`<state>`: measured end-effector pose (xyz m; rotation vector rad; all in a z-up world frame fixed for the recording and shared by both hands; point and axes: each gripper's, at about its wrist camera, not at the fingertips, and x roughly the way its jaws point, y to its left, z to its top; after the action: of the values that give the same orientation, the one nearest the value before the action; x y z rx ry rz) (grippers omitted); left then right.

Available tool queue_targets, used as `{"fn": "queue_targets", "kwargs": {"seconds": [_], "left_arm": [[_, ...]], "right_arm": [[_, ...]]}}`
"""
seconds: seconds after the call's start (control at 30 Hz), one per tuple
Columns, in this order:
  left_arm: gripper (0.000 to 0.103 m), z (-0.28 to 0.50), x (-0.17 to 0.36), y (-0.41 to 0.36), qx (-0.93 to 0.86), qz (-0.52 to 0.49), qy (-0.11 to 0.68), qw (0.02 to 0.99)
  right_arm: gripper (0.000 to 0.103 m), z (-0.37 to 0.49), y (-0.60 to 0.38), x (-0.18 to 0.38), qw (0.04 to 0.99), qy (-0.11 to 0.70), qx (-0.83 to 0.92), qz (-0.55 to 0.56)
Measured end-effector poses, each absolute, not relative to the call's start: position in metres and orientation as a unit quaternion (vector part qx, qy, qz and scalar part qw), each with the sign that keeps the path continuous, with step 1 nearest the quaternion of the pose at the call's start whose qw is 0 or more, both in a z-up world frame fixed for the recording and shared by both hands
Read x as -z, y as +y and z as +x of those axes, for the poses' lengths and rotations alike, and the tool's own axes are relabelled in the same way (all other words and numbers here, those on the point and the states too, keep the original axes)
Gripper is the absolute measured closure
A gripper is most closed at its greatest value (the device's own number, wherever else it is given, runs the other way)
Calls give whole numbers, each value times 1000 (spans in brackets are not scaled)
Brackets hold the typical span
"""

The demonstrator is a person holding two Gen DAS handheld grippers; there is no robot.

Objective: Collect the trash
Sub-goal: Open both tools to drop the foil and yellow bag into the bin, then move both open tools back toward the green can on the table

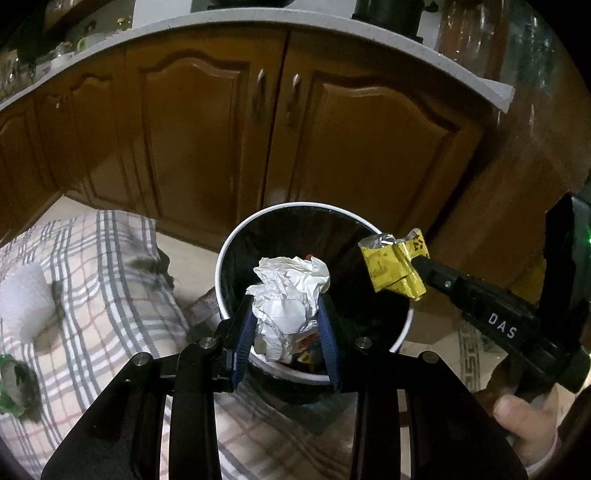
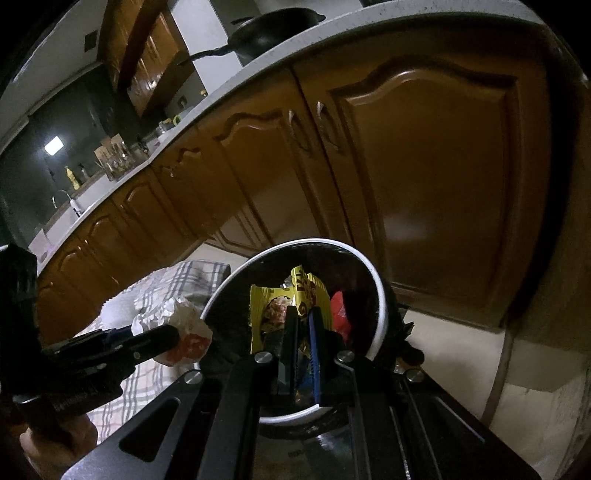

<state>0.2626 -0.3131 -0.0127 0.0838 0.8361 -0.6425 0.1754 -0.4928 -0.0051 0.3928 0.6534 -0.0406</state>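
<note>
Brown wooden cabinet doors (image 1: 207, 122) with arched panels run along under a pale speckled countertop (image 1: 236, 27). A black frying pan (image 2: 273, 29) sits on top. Below, a grey-checked cloth (image 1: 110, 280) covers cream floor tiles (image 2: 454, 347); dim light.

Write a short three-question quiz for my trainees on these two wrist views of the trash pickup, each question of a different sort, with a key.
1. True or false: the left gripper holds a ball of crumpled white paper.
2. What does the right gripper hold? A) a yellow wrapper B) a glass bottle C) a spoon
3. Fill in: both pieces of trash are held over the open ____, which stands on the floor before the wooden cabinet doors.

Key
1. True.
2. A: the yellow wrapper.
3. Bin: the round, white-rimmed bin, with trash already inside.
</note>
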Motion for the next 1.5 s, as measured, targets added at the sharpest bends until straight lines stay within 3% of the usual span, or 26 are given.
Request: {"fn": "queue_targets", "kwargs": {"seconds": [0.2, 0.53, 0.73, 0.8, 0.9, 1.5], "left_arm": [[69, 272, 21, -317, 304, 34, 405, 862], [43, 273, 16, -317, 307, 35, 399, 863], [42, 267, 15, -298, 300, 19, 399, 866], [42, 263, 15, -288, 296, 10, 400, 867], [42, 254, 19, -267, 286, -6, 402, 870], [42, 217, 31, -119, 195, -90, 409, 887]], "right_arm": [[97, 187, -496, 6, 927, 325, 22, 187], [77, 193, -500, 11, 922, 331, 27, 199], [57, 185, -494, 10, 924, 323, 16, 206], [41, 179, -488, 7, 926, 315, 10, 208], [28, 171, -474, 4, 929, 305, -2, 208], [24, 169, -374, 4, 921, 322, -93, 197]]}}
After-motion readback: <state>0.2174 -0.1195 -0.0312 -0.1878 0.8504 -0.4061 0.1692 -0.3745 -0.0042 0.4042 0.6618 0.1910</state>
